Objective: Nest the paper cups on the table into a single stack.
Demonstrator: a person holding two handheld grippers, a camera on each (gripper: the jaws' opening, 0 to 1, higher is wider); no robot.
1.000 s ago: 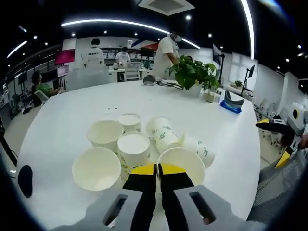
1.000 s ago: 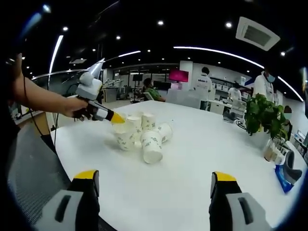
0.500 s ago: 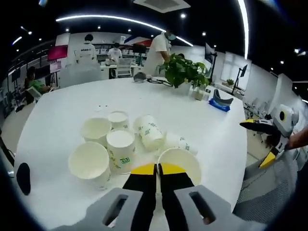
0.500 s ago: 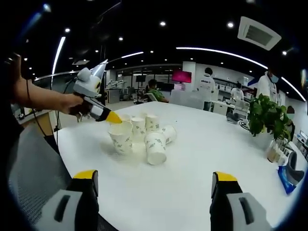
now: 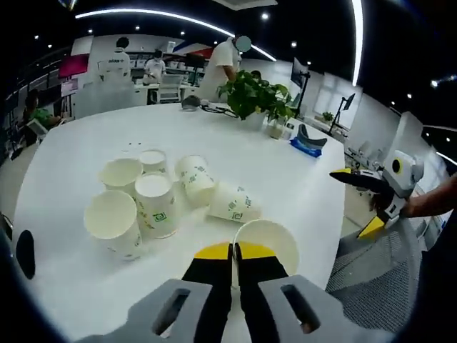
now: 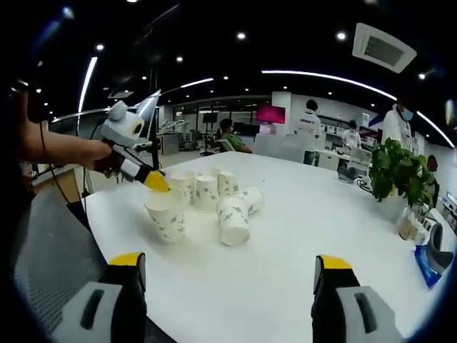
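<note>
My left gripper [image 5: 233,251] is shut on the near rim of an upright white paper cup [image 5: 268,239]. In the right gripper view that same left gripper [image 6: 156,182] holds the cup [image 6: 166,220] by its rim, a little apart from the group. Several more cups cluster on the white table [image 5: 64,293]: upright ones [image 5: 113,223] [image 5: 156,204] [image 5: 121,175] and two lying on their sides [image 5: 195,179] [image 5: 234,204]. My right gripper [image 6: 230,261] stands wide open, well short of the cluster [image 6: 207,191], and appears at the right edge as the right gripper [image 5: 357,202].
A potted plant [image 5: 253,96] and a blue object [image 5: 308,145] sit at the table's far side, also seen as the plant [image 6: 393,171]. People work at desks behind. A mesh chair [image 5: 371,271] stands by the table edge. A hand and sleeve hold each gripper.
The left gripper has drawn its cup away from the cluster toward the table's near edge. The right gripper has stayed open and nearly still.
</note>
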